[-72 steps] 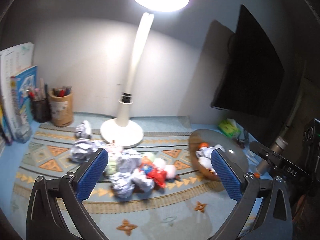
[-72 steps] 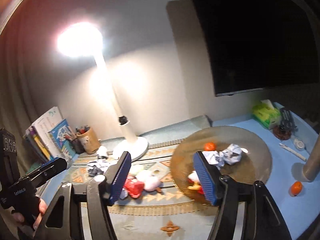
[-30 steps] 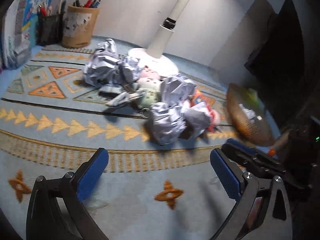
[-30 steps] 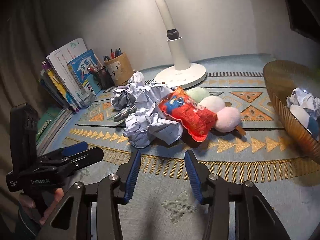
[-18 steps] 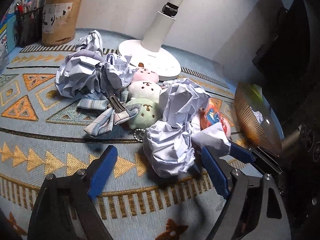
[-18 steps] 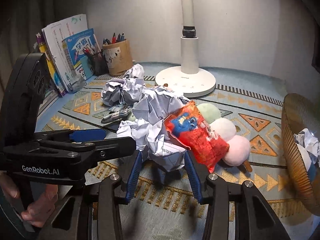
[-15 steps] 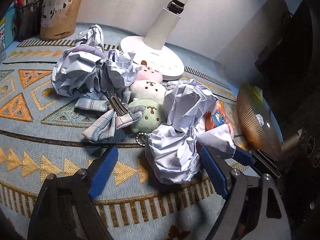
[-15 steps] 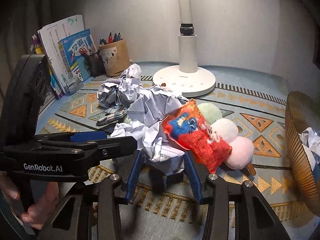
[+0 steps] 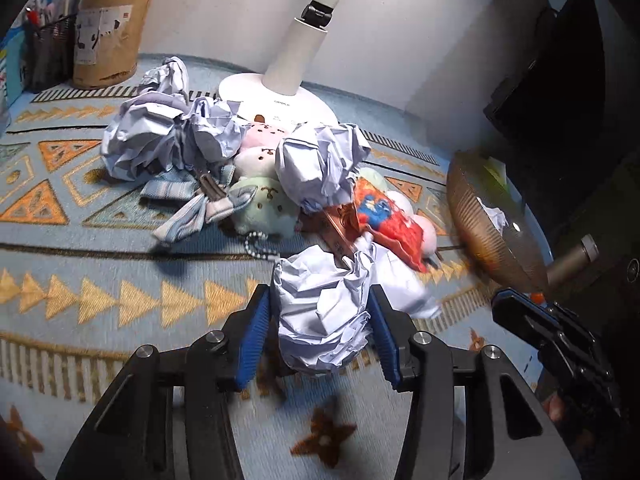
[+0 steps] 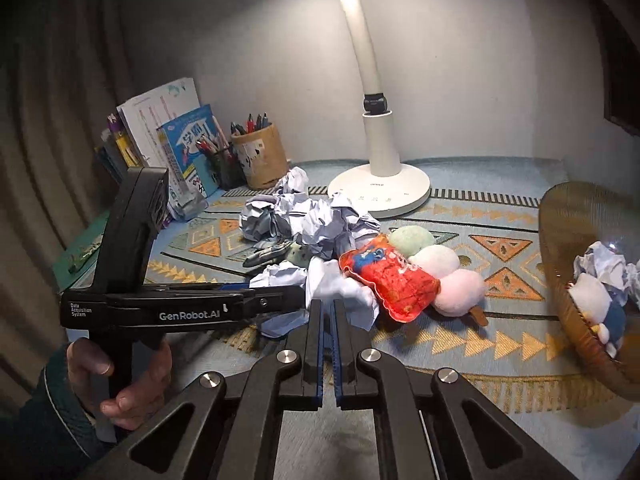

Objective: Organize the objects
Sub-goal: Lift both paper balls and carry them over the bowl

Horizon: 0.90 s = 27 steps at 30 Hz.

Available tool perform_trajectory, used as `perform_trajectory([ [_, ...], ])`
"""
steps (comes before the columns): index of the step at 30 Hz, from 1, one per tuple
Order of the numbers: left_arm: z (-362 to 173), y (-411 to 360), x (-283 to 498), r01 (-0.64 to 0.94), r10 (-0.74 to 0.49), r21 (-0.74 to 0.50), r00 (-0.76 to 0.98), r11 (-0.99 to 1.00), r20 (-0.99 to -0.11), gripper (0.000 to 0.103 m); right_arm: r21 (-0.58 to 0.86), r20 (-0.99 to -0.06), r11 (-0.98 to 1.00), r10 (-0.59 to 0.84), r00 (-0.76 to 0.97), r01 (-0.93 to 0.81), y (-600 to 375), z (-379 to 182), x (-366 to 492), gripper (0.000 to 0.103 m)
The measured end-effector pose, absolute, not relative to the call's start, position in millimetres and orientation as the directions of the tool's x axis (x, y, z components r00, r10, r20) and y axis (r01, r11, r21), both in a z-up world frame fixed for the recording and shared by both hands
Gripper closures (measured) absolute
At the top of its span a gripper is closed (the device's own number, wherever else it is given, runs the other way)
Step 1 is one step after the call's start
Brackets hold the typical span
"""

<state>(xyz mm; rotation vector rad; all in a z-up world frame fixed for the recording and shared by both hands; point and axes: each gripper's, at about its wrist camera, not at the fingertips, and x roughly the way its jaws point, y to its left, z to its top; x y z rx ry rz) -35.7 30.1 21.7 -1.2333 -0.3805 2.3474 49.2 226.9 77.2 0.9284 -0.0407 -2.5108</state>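
— What's the left tool (image 9: pixel 318 330) got?

— A paper ball (image 9: pixel 322 312), pinched between its blue pads just above the mat (image 9: pixel 80 280), near the pile by the lamp (image 10: pixel 380 184).

— And the right tool (image 10: pixel 328 344)?

— Nearly closed, only a thin gap, nothing in it. A white sheet (image 10: pixel 340 292) lies just past its tips, beside the red packet (image 10: pixel 390 276). The bowl (image 10: pixel 560 248) sits to the right.

A: Near strip of the patterned mat (image 9: pixel 100 304) lies open on the left.

B: Ahead, the pile blocks: crumpled papers (image 9: pixel 320 164), plush toys (image 9: pixel 264 204), red packet (image 10: pixel 388 276). Lamp base (image 10: pixel 380 192) stands behind; wicker bowl (image 10: pixel 560 280) walls the right side.
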Motion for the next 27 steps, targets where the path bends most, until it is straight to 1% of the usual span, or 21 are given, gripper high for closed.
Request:
perform_trajectory([
  [2, 26.4, 21.8, -14.5, -0.273, 0.517, -0.44, -0.503, -0.856, -0.693, 0.058, 0.158, -0.639, -0.873, -0.447, -0.626, 0.462, 224.6, 76.4, 64.1, 0.1],
  [4, 29.3, 13.8, 2.2, -0.269, 0.505, -0.429, -0.52, -0.862, -0.688, 0.058, 0.103, -0.672, -0.881, -0.404, -0.621, 0.462, 220.9, 69.8, 76.0, 0.099],
  [5, 30.6, 11.0, 8.0, -0.266, 0.484, -0.406, -0.54, -0.874, -0.689, 0.058, 0.106, -0.689, -0.88, -0.4, -0.604, 0.463, 219.0, 64.3, 77.7, 0.093],
  [6, 30.8, 8.3, 11.2, -0.259, 0.46, -0.382, -0.559, -0.887, -0.69, 0.058, 0.118, -0.703, -0.882, -0.399, -0.588, 0.457, 216.5, 59.0, 76.3, 0.082],
  [7, 29.8, 5.9, 11.5, -0.25, 0.441, -0.365, -0.572, -0.897, -0.691, 0.058, 0.124, -0.713, -0.892, -0.385, -0.586, 0.435, 214.1, 54.5, 73.1, 0.073],
  [8, 28.3, 3.6, 10.2, -0.241, 0.425, -0.352, -0.582, -0.904, -0.694, 0.058, 0.124, -0.717, -0.902, -0.369, -0.592, 0.413, 211.3, 51.0, 68.9, 0.053],
  [9, 26.4, 1.2, 8.9, -0.234, 0.415, -0.346, -0.592, -0.909, -0.691, 0.058, 0.12, -0.712, -0.911, -0.355, -0.606, 0.394, 208.7, 48.6, 65.3, 0.047],
  [11, 20.4, -1.6, 5.5, -0.227, 0.414, -0.35, -0.597, -0.909, -0.687, 0.058, 0.131, -0.723, -0.924, -0.338, -0.602, 0.36, 203.5, 42.4, 51.2, 0.047],
  [14, 13.2, 1.3, 3.0, -0.229, 0.404, -0.335, -0.599, -0.914, -0.691, 0.058, 0.251, -0.742, -0.919, -0.385, -0.548, 0.305, 203.8, 28.9, 22.7, 0.047],
  [15, 15.0, 1.8, 4.5, -0.238, 0.407, -0.333, -0.61, -0.912, -0.68, 0.057, 0.279, -0.748, -0.918, -0.392, -0.535, 0.282, 203.7, 23.4, 14.4, 0.047],
  [17, 17.9, 2.3, 8.3, -0.251, 0.407, -0.323, -0.63, -0.913, -0.661, 0.057, 0.283, -0.766, -0.928, -0.371, -0.524, 0.243, 200.2, 14.3, 2.5, 0.047],
  [19, 17.8, 4.0, 9.3, -0.259, 0.406, -0.314, -0.629, -0.913, -0.662, 0.057, 0.28, -0.767, -0.933, -0.359, -0.532, 0.227, 195.9, 9.8, -2.9, 0.047],
  [24, 16.7, 4.3, 8.1, -0.263, 0.414, -0.32, -0.623, -0.91, -0.664, 0.057, 0.214, -0.778, -0.956, -0.291, -0.557, 0.202, 184.7, 9.3, -13.0, 0.047],
  [25, 16.8, 4.2, 8.2, -0.26, 0.413, -0.322, -0.624, -0.91, -0.664, 0.057, 0.201, -0.778, -0.96, -0.277, -0.563, 0.195, 184.1, 9.2, -13.9, 0.05],
  [26, 16.7, 3.6, 8.4, -0.257, 0.411, -0.322, -0.625, -0.911, -0.664, 0.057, 0.188, -0.777, -0.963, -0.266, -0.571, 0.192, 183.9, 9.1, -13.6, 0.061],
  [27, 16.5, 3.1, 8.8, -0.255, 0.41, -0.322, -0.626, -0.912, -0.664, 0.057, 0.192, -0.777, -0.961, -0.272, -0.568, 0.198, 184.3, 8.7, -13.4, 0.067],
])
